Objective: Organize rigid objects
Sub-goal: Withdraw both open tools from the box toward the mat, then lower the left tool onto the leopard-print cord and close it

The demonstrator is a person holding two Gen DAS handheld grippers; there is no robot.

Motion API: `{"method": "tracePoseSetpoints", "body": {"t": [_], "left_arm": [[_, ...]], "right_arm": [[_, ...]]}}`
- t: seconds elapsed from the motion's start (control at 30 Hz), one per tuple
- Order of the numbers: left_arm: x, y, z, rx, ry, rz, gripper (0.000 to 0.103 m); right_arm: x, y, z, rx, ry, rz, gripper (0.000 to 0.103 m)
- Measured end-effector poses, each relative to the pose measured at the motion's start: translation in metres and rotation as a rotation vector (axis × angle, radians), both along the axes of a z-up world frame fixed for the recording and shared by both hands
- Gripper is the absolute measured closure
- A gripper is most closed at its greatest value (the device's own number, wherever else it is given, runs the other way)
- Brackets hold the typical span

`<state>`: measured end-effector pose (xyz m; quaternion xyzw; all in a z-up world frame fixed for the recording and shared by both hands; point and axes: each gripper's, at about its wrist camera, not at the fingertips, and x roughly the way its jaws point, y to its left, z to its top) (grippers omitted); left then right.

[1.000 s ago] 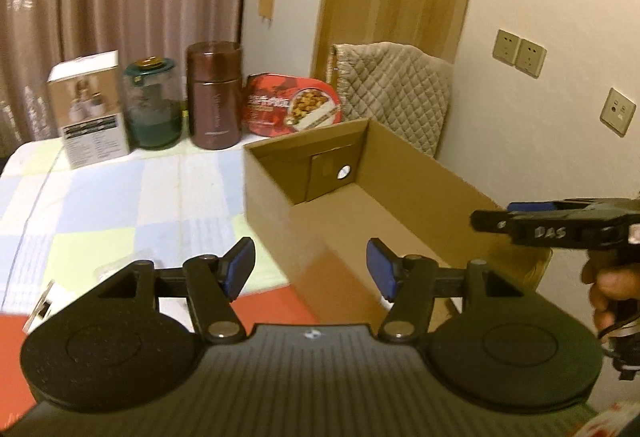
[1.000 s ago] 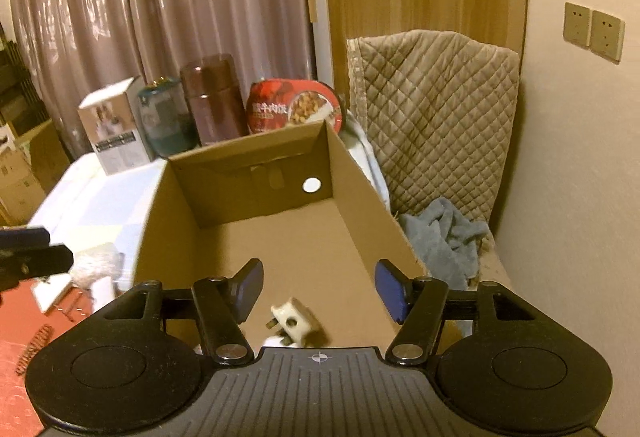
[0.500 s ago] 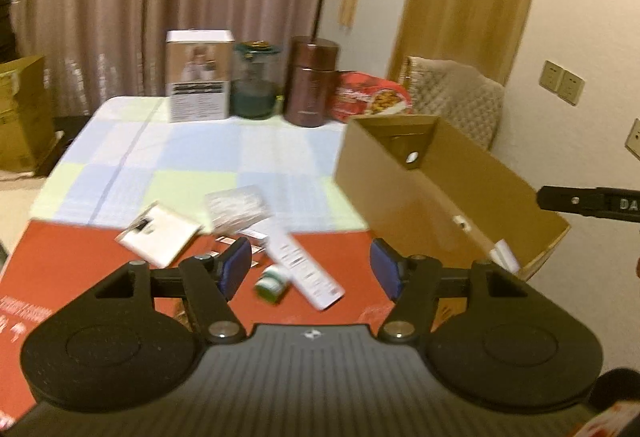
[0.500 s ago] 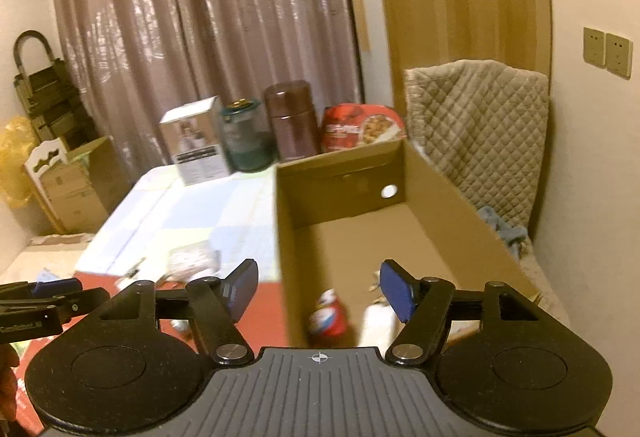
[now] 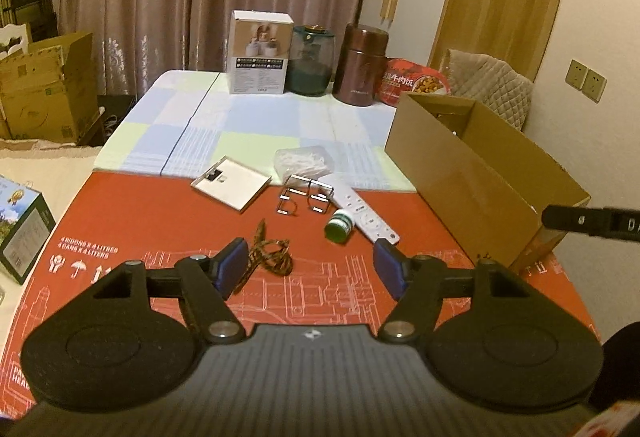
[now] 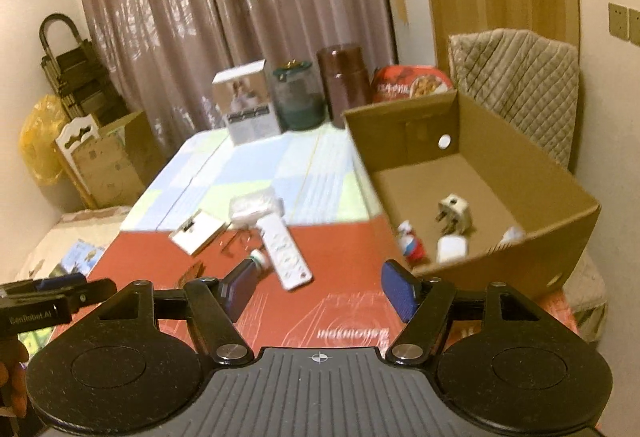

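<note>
Loose objects scattered on the red sheet [image 5: 360,301] over the worktop, cardboard box [image 5: 472,173] at the right edge. Left to right: flat white card box [image 5: 232,185] near the sheet's far edge; brown cord [image 5: 272,257] nearer, just beside the left finger [image 5: 231,271]; wire clip [image 5: 306,195] right of the card box; clear bag of white bits [image 5: 304,161] behind it; green-capped bottle [image 5: 339,227] touching the white remote [image 5: 362,211]. Inside the cardboard box: small red-and-white bottle [image 6: 412,245], white case [image 6: 452,249], white plug adapter [image 6: 454,213].

Left hand-held gripper [image 5: 310,271] above the sheet, jaws apart and just been widening, nothing between them. Right hand-held gripper [image 6: 318,289] likewise apart, just been widening, holding nothing, near the cardboard box's near-left corner.
</note>
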<state>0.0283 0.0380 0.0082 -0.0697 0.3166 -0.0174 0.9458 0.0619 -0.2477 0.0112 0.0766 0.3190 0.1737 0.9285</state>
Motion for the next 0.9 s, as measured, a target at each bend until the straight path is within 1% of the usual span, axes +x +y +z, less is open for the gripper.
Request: {"method": "tracePoseSetpoints", "body": {"t": [0.2,0.47,0.77,0.9], "left_arm": [[-0.004,0.005,-0.004,-0.003,0.005,0.01,0.038],[0.002,0.003,-0.012,0.02,0.01,-0.016,0.038],[0.023,0.009,-0.032,0.079,0.04,-0.059,0.038],[0.037,0.017,-0.044,0.085,0.062,-0.069,0.038]], "right_arm": [[-0.007,0.006,-0.01,-0.014,0.022,0.013,0.037],[-0.005,0.015,-0.018,-0.028,0.035,0.028,0.037],[0.011,0.027,-0.037,-0.052,0.067,0.046,0.037],[0.021,0.035,-0.045,-0.067,0.076,0.053,0.037]]}}
